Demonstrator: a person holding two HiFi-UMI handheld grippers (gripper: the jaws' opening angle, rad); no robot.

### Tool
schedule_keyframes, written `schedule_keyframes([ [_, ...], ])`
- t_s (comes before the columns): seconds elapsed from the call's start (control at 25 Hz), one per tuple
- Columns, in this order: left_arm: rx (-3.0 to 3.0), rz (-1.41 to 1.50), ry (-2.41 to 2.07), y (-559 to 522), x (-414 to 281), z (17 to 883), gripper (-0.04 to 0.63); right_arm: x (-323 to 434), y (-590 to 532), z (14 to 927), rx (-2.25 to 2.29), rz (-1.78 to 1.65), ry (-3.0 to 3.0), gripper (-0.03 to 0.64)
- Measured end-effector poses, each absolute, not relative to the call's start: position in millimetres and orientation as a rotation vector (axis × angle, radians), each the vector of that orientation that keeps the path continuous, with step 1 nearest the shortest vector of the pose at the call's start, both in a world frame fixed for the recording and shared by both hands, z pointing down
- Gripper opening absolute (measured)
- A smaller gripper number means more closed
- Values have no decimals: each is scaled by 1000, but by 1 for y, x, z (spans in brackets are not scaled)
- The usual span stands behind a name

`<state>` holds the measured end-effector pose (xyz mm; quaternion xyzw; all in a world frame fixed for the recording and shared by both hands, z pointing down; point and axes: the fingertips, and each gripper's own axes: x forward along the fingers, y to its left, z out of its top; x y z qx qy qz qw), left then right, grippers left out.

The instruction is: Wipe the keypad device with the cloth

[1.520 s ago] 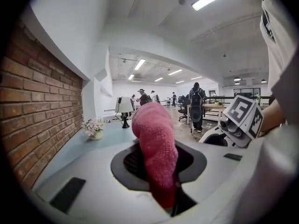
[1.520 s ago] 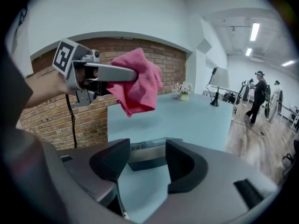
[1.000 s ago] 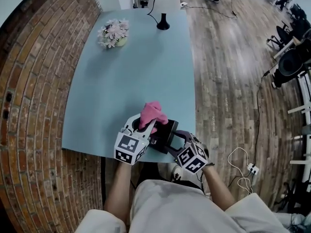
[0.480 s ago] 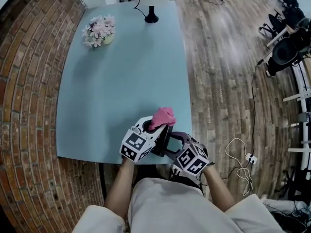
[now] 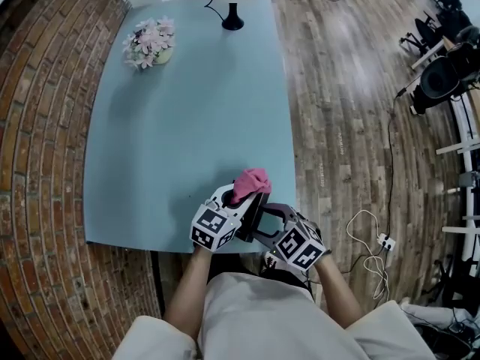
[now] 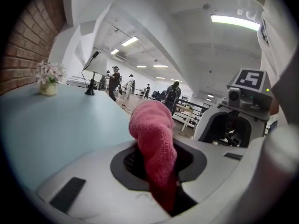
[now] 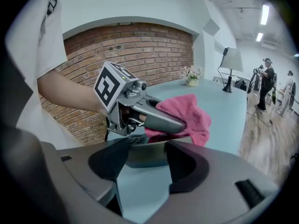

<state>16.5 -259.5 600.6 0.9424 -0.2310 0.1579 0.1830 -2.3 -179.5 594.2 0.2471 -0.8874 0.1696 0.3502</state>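
In the head view, your left gripper (image 5: 234, 203) and right gripper (image 5: 264, 228) sit close together at the near right corner of the pale blue surface (image 5: 180, 126). The pink cloth (image 5: 251, 181) bunches up out of the left jaws. The dark keypad device (image 5: 251, 216) stands between the two grippers, with the cloth at its top edge. A pot of flowers (image 5: 150, 42) and a black lamp base (image 5: 232, 22) stand well apart from all this at the far end of the surface.

In the left gripper view, your left gripper (image 6: 158, 171) has its jaws narrowed onto the cloth (image 6: 153, 139), which rises from between them as a rounded pink fold. The right gripper (image 6: 229, 125) shows just beside it on the right. The flowers (image 6: 49, 76) and the lamp (image 6: 92, 71) stand far down the surface (image 6: 56, 125).

In the right gripper view, your right gripper (image 7: 144, 161) has its jaws pressed on the near edge of the keypad device (image 7: 140, 149), a grey slab spanning the gap between them. The left gripper (image 7: 161, 118) lies across the top of the device, and the cloth (image 7: 189, 118) rests against the device's upper face. Whether the cloth touches the keys themselves, you cannot tell from here.
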Motion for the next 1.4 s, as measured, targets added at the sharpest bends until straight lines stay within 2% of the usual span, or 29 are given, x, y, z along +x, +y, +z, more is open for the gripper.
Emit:
schedule_keyframes([
  [0.96,2382,356,-838,-289,-16,632,130,-3,-183,593,629,440,-2305,283],
  [1.4,2470,521,-954,-306,-9,626,130,-3,-182,593,613,427,-2293,284],
])
